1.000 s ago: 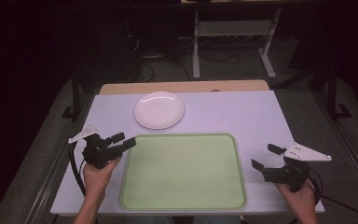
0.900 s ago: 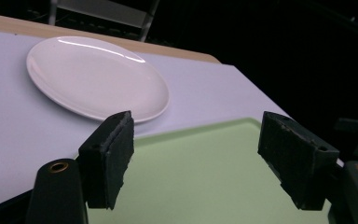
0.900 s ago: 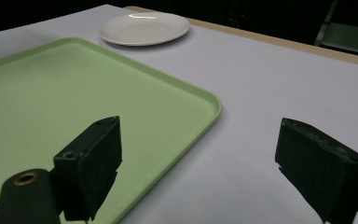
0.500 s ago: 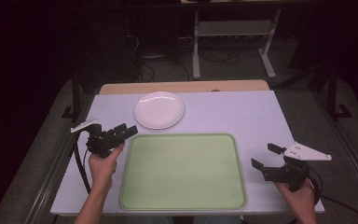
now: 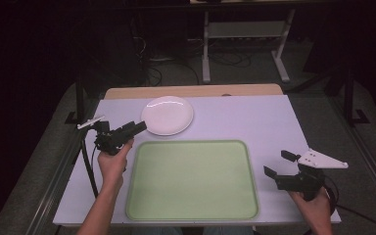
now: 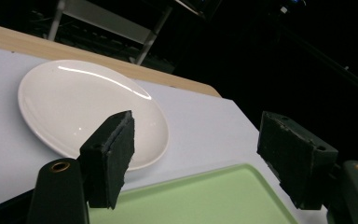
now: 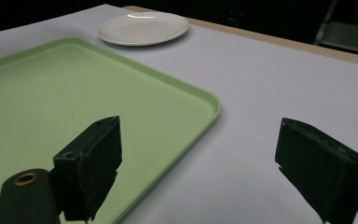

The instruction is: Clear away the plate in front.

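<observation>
Plate (image 5: 167,115), white and empty, is seen on the far part of the pale surface (image 5: 254,122), just beyond the far left corner of the green tray (image 5: 191,180). The left gripper (image 5: 138,128) has been advanced from beside the tray's left edge toward the plate; its fingers (image 6: 109,156) are spread wide, and one tip is seen just over the plate's near rim, though contact cannot be judged. The right gripper (image 5: 276,164) is unchanged from the earlier frames, held to the right of the tray, fingers (image 7: 93,163) wide apart and empty.
</observation>
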Tool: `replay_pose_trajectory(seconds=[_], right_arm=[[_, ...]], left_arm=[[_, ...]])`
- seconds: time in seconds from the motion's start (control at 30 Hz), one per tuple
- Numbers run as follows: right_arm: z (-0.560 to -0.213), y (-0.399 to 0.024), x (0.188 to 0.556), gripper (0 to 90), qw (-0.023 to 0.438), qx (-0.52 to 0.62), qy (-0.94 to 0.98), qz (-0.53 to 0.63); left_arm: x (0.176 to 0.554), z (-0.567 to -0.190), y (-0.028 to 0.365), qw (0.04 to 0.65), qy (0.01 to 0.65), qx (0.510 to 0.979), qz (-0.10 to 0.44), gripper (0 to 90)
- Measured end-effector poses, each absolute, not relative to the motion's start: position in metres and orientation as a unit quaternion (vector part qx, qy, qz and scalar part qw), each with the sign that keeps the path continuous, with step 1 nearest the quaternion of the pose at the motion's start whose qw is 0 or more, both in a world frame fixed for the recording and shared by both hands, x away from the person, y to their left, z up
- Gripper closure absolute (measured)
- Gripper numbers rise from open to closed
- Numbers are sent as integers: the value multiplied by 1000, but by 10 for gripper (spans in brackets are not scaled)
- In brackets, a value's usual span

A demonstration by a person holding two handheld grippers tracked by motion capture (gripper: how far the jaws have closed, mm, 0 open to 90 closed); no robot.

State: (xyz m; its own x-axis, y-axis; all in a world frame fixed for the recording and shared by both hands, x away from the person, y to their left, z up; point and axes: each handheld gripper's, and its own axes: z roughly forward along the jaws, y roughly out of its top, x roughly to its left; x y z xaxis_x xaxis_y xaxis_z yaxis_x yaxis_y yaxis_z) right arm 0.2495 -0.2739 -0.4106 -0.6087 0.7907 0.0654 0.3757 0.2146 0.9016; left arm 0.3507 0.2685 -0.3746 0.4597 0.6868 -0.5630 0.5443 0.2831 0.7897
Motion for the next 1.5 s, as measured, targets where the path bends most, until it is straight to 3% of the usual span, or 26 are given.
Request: replay_pose_trajectory(seconds=[0.43,0.83,1.1,1.5], right_arm=[[-411,-274,251,136,211,390,749,492],[-410,-270,250,136,210,385,752,492],[-410,-270,250,136,208,384,751,495],[-410,-270,250,136,209,386,751,494]], left_arm=[[382,-365,262,628,535,563,52,281],[415,-388,269,633,604,484,19,316],[440,-401,270,617,643,454,-1,322],[449,-423,276,580,685,439,-18,330]])
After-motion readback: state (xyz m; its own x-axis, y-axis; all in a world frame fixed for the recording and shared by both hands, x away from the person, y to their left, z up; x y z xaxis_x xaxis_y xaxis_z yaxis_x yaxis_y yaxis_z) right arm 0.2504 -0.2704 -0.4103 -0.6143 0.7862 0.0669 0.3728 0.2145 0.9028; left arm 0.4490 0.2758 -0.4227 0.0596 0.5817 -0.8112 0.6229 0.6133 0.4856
